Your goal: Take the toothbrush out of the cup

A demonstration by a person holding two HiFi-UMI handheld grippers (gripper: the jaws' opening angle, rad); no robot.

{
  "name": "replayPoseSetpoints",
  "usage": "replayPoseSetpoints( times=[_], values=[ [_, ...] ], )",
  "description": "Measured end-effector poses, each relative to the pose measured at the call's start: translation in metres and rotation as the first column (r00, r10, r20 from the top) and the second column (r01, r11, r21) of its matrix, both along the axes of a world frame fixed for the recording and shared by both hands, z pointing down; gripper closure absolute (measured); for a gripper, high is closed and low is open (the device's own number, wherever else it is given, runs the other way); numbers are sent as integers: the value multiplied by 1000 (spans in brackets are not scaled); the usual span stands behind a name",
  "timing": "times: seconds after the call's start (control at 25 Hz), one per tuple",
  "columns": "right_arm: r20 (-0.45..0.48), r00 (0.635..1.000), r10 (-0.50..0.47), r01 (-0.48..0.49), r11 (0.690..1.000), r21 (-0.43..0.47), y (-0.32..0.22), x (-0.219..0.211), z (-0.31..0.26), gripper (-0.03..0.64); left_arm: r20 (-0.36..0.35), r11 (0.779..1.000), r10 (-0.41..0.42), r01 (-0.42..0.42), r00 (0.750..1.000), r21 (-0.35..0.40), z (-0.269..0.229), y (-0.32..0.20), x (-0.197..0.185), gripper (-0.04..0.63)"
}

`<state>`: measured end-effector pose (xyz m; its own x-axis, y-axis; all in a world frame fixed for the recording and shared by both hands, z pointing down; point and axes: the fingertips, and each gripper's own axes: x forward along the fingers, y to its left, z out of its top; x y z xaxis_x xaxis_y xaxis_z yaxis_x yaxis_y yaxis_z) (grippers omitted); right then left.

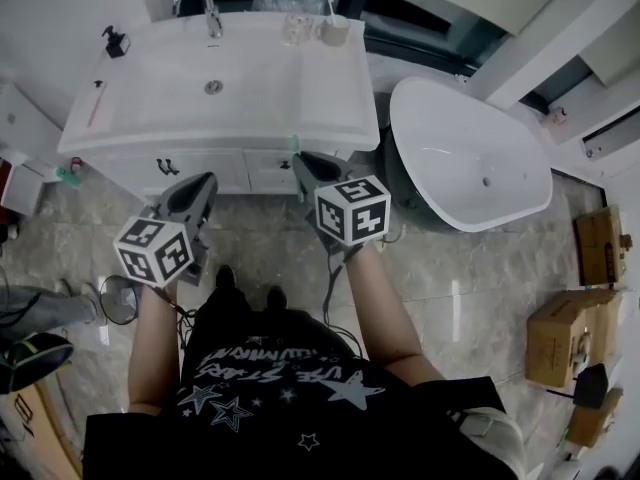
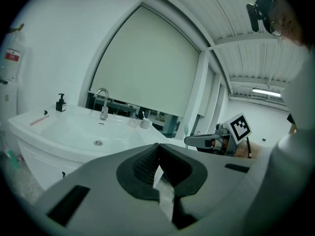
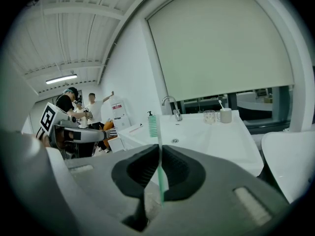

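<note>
Counter edge (image 1: 220, 140) lies near right claw's (image 1: 312, 168) toothbrush (image 3: 153, 125).

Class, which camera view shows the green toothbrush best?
The right gripper view: the green toothbrush stands upright, clamped in the right claw, bristles up. The head view shows only a green speck at that claw's tip; the left gripper view, a tiny shape.

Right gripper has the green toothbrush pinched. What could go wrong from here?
The right gripper pinches the green toothbrush by its thin handle alone; it may pivot or slip out. In the head view its bristle end appears near the sink counter edge and could knock it.
</note>
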<state>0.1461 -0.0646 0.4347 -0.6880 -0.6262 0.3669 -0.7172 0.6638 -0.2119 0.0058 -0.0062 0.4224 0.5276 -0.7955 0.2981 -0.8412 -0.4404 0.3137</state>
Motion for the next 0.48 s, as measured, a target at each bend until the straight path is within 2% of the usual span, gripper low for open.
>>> replayPoseSetpoints(
  times=[0.24,0.48],
  values=[
    [22,999,-36,35,998,48,15,-11,-8,595,-4,1000,9,-9,1000,-10,8,11,-5,589],
    [-12,1000,-1,2,997,75,29,-24,-16,595,-10,998,60,-59,998,14,2,30,-15,589]
  ],
)
